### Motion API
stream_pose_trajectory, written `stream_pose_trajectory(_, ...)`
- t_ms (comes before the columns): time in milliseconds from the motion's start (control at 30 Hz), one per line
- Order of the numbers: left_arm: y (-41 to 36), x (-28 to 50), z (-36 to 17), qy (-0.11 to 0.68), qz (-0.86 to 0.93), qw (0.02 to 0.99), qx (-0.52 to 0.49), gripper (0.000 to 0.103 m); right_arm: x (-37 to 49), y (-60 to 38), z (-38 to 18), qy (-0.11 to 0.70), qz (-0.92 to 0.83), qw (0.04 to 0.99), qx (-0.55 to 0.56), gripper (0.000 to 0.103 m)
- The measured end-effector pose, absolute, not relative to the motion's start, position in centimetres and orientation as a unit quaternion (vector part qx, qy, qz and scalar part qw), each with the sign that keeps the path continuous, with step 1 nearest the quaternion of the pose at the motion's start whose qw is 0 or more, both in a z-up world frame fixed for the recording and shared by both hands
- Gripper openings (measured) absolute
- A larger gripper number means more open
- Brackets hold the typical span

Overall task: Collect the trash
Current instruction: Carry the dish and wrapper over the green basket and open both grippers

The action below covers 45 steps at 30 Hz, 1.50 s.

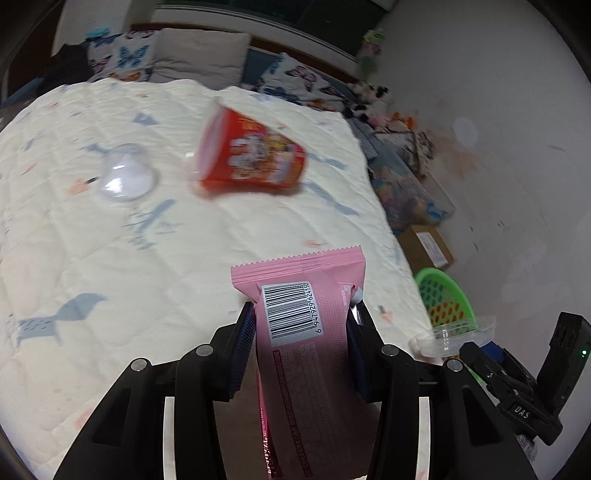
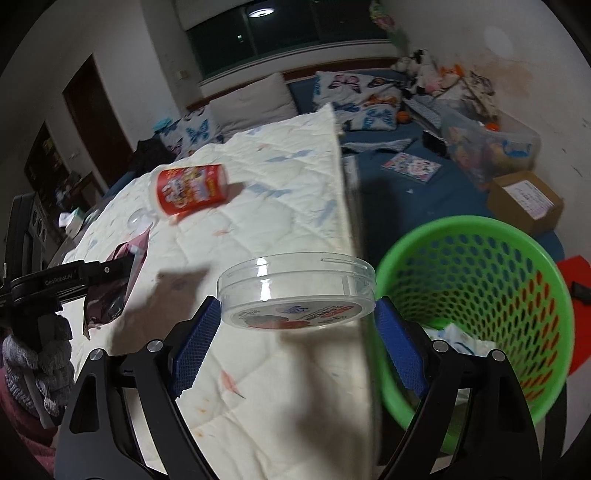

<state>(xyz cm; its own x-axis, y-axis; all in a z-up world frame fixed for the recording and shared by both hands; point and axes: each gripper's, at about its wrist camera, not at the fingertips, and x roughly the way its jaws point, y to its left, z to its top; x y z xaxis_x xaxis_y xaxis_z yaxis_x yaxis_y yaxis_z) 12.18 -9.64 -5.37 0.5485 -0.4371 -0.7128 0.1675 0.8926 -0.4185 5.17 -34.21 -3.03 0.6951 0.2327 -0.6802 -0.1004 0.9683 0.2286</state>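
Bed quilt [image 1: 110,258] carries a blurred red cup [image 1: 251,155] lying on its side. Green basket [image 2: 476,295], partly cut off, stands beside the bed. Right tool [image 2: 295,325] clamps a clear lid [image 2: 295,291] flat. Left tool [image 1: 301,332] grips a pink wrapper [image 1: 306,332], long axis pointing forward.

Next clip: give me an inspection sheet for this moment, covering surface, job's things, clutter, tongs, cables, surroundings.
Surface: bed with a cream quilt.
Job's things: pink wrapper in the left tongs; clear plastic lid between the pads of the right tongs; red cup on its side on the quilt; a clear round piece beside it; green basket beside the bed, paper inside.
Clutter: cardboard box, plastic tub, soft toys.
Tongs: both gripping.
Cables: nothing seen.
Surroundings: pillows, dark window, marked white wall.
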Motion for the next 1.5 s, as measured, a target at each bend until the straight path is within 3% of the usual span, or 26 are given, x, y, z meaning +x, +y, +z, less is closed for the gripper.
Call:
stream_pose_trajectory(633,-22.0,13.4,-2.8,0.436,-0.292,0.847,-0.079,0.044,1.8,-44.9,-2.7,0.367,-0.046,0.921,0.123,0.086)
stream_pose_trajectory(1233,-33.5,13.9,-4.2,0.450,-0.363,0.816,0.002,0.045,-1.7,-49.8,-3.4,0.355,-0.100,0.912,0.178,0.091)
stream_pose_trajectory(1367,-34.7,13.9,-4.8,0.455,-0.370,0.810,0.011,0.053,-2.6,-49.8,-3.0,0.349,-0.104,0.914,0.178,0.091)
stream_pose_trajectory(1433,-34.9,13.7,-5.0,0.455,-0.376,0.807,0.011,0.065,-3.0,-49.9,-2.8,0.346,-0.105,0.915,0.181,0.091)
stream_pose_trajectory(1500,-34.7,13.5,-5.2,0.456,-0.379,0.805,0.009,0.068,-3.2,-49.9,-2.7,0.343,-0.106,0.915,0.182,0.091)
